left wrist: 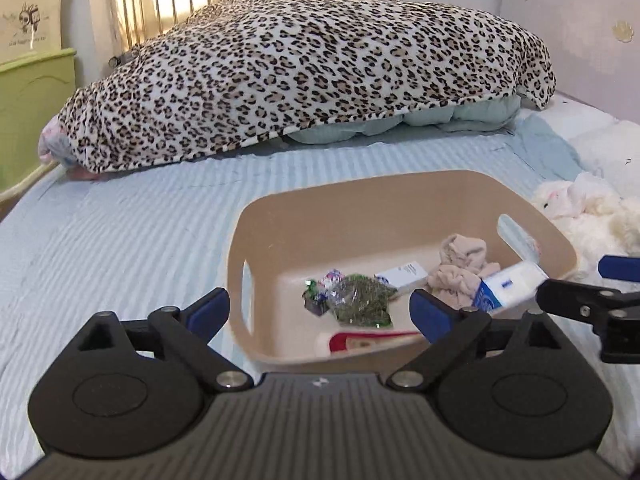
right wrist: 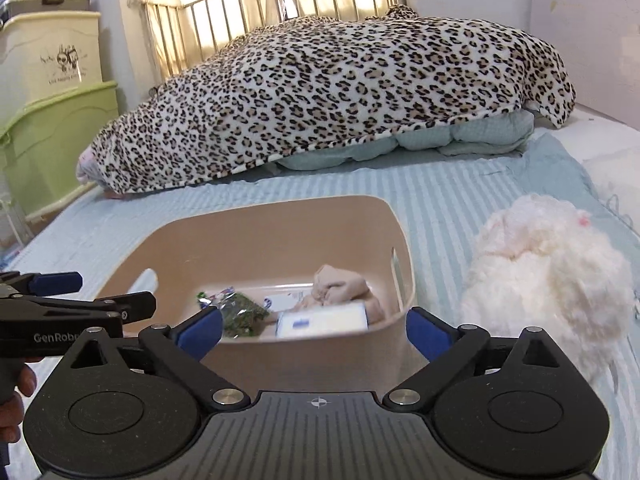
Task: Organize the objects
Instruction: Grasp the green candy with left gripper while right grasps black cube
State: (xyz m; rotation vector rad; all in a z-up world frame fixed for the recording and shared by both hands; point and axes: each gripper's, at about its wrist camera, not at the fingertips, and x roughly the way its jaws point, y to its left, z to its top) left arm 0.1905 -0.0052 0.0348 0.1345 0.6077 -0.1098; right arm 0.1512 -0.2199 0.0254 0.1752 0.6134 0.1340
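A tan plastic basket (left wrist: 280, 216) (right wrist: 248, 236) sits on the bed. Inside lie a green herb packet (left wrist: 360, 300) (right wrist: 242, 314), a small white box (left wrist: 404, 274), a beige cloth (left wrist: 460, 264) (right wrist: 340, 286) and a red-and-white item (left wrist: 360, 340). A white-and-blue carton (left wrist: 508, 286) (right wrist: 324, 318) is tilted and blurred over the basket's right side, free of both grippers. My left gripper (left wrist: 320, 312) is open at the basket's near rim. My right gripper (right wrist: 314, 330) is open above the near rim. A white plush toy (left wrist: 592, 216) (right wrist: 548, 260) lies right of the basket.
A leopard-print blanket (left wrist: 312, 76) (right wrist: 332, 92) covers a pile of bedding at the far side of the bed. A metal headboard (right wrist: 256, 8) stands behind it. Green and cream storage boxes (right wrist: 52, 120) stand left of the bed. A wall borders the right side.
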